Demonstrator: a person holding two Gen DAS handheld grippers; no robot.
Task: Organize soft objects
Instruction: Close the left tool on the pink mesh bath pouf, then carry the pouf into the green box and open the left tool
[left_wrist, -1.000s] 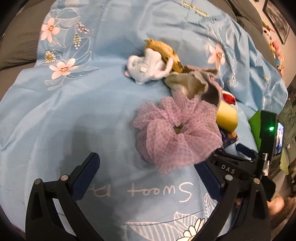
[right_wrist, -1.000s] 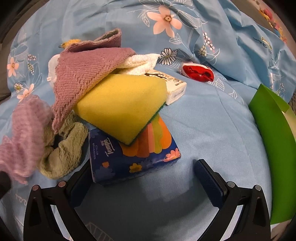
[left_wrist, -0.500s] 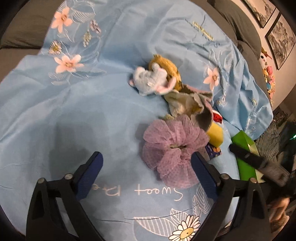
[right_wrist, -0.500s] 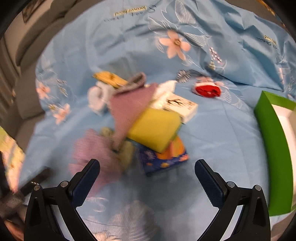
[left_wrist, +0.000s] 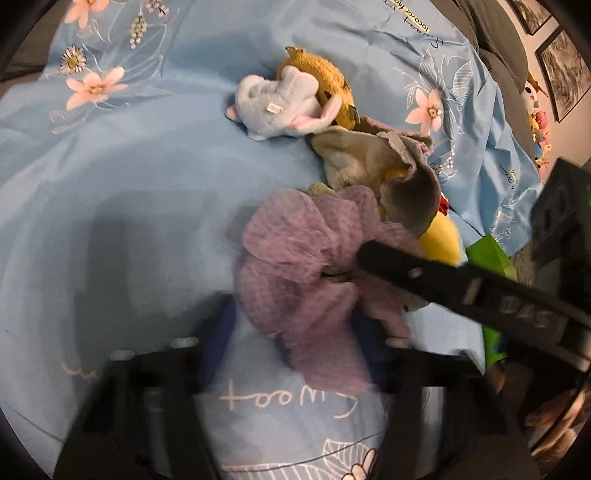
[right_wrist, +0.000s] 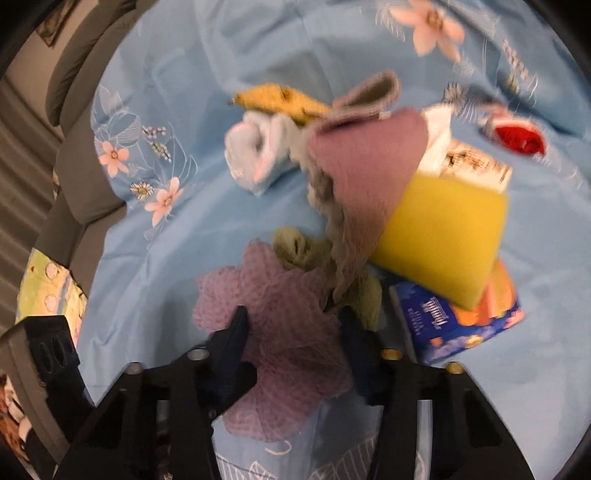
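Note:
A pink mesh bath pouf (left_wrist: 303, 273) lies on the blue floral sheet (left_wrist: 129, 192). My left gripper (left_wrist: 295, 332) has its fingers on either side of the pouf's near end, blurred by motion. My right gripper (right_wrist: 295, 332) also straddles the pouf (right_wrist: 280, 325), its fingers narrowed around it; one right finger (left_wrist: 443, 280) crosses the left wrist view. Beyond lie a green cloth (right_wrist: 314, 251), a mauve knit cloth (right_wrist: 369, 173), a yellow sponge (right_wrist: 443, 236), a blue plush toy (left_wrist: 280, 103) and a tan plush toy (left_wrist: 317, 74).
A blue tissue pack (right_wrist: 461, 321) sits under the sponge, with a white box (right_wrist: 472, 166) and a red item (right_wrist: 521, 136) behind. A green box (left_wrist: 491, 254) stands at the right. Grey sofa cushions (right_wrist: 81, 74) edge the sheet.
Both grippers have moved in on the pouf and narrowed around it. The right gripper swung left from the tissue pack to the pouf.

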